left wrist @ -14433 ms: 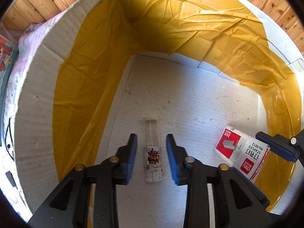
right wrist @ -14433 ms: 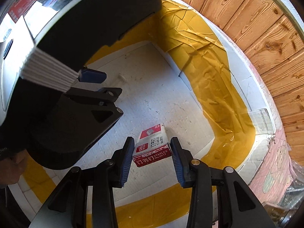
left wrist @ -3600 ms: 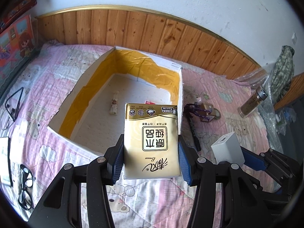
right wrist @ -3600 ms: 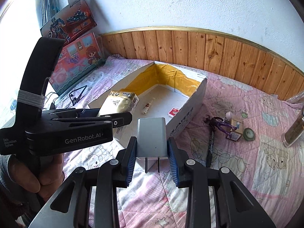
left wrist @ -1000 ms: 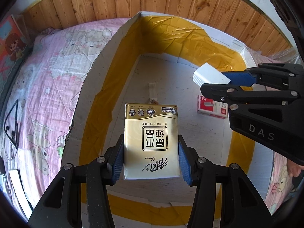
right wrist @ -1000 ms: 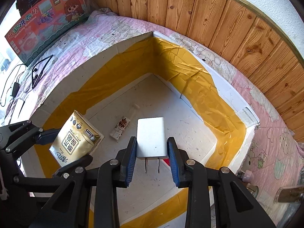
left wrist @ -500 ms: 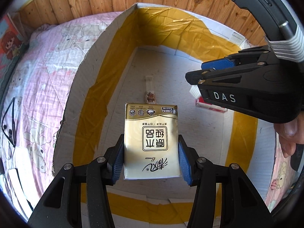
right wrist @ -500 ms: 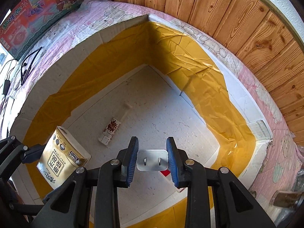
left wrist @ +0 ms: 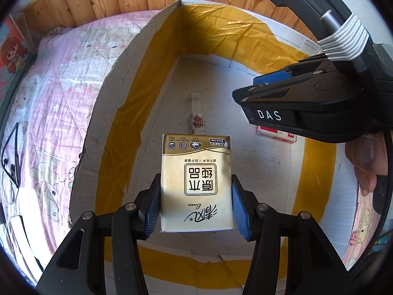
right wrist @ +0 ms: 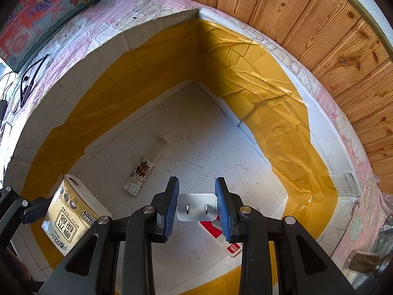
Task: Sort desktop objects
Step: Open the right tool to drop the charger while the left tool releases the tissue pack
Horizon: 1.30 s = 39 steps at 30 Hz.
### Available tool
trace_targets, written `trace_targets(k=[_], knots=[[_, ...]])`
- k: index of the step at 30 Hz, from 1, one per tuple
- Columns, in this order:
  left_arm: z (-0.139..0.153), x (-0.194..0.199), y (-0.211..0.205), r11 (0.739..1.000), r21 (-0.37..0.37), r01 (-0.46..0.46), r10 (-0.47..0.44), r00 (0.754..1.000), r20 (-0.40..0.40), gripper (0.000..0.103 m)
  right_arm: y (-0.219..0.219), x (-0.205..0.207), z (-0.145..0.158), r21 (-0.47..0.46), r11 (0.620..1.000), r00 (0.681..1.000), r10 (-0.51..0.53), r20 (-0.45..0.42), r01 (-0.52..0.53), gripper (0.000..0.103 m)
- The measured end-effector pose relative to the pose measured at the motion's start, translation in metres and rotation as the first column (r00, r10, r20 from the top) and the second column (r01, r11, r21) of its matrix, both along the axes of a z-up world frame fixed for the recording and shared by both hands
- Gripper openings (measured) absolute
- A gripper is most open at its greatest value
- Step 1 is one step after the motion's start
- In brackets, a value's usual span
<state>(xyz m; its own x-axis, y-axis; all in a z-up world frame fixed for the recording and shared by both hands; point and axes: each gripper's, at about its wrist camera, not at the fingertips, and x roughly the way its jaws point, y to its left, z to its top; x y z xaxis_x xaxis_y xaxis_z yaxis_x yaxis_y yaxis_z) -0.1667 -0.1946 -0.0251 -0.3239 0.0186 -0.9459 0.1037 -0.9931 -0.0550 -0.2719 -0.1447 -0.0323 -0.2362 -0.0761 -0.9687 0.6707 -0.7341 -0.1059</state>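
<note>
A pink quilt [left wrist: 61,103] printed with cartoon animals covers the surface, with a wood-panelled wall [right wrist: 307,24] behind it. On the quilt sits a big white cardboard box [right wrist: 326,132], open at the top, its inner walls lined with crinkled yellow tape [right wrist: 277,113]. Both grippers point steeply down into this box.

The left gripper [left wrist: 195,211] has a golden tissue pack [left wrist: 195,184] between its blue pads. Its jaws have just been opening, and thin gaps now show on both sides of the pack, so the pads no longer press on it. In the right wrist view the tissue pack [right wrist: 67,218] stands near the box's left wall, low over the floor; whether it touches the floor cannot be told.

The right gripper [right wrist: 197,207] is clamped on a white charger plug [right wrist: 197,210], its two metal prongs facing the camera. It hangs just above a red and white staple box [right wrist: 216,231] lying on the box floor. In the left wrist view the right gripper's black body, lettered DAS, fills the right side, with fingers [left wrist: 363,157] of the person's hand around it.

A small bottle [right wrist: 143,172] with a clear cap and a red figure on its label lies flat near the middle of the floor, apart from the staple box and the tissue pack.
</note>
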Motion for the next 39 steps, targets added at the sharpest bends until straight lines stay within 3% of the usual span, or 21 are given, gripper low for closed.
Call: trace_targets(k=[19, 29, 39], knots=[[0.012, 0.001, -0.007, 1.000, 0.017, -0.019, 0.020, 1.000, -0.018, 0.056, 0.010, 0.005, 0.018, -0.027, 0.999, 1.000, -0.031, -0.008, 0.030, 0.033], [0.027, 0.005, 0.002, 0.998, -0.062, 0.008, -0.012, 0.997, -0.070, 0.056, 0.028, 0.030, 0.034, -0.055, 0.998, 1.000, -0.027, -0.013, 0.026, 0.033], [0.040, 0.015, 0.009, 0.997, -0.072, 0.023, -0.031, 0.993, -0.114, 0.056, 0.052, 0.066, 0.061, -0.102, 0.994, 0.998, -0.039, -0.042, 0.035, 0.038]])
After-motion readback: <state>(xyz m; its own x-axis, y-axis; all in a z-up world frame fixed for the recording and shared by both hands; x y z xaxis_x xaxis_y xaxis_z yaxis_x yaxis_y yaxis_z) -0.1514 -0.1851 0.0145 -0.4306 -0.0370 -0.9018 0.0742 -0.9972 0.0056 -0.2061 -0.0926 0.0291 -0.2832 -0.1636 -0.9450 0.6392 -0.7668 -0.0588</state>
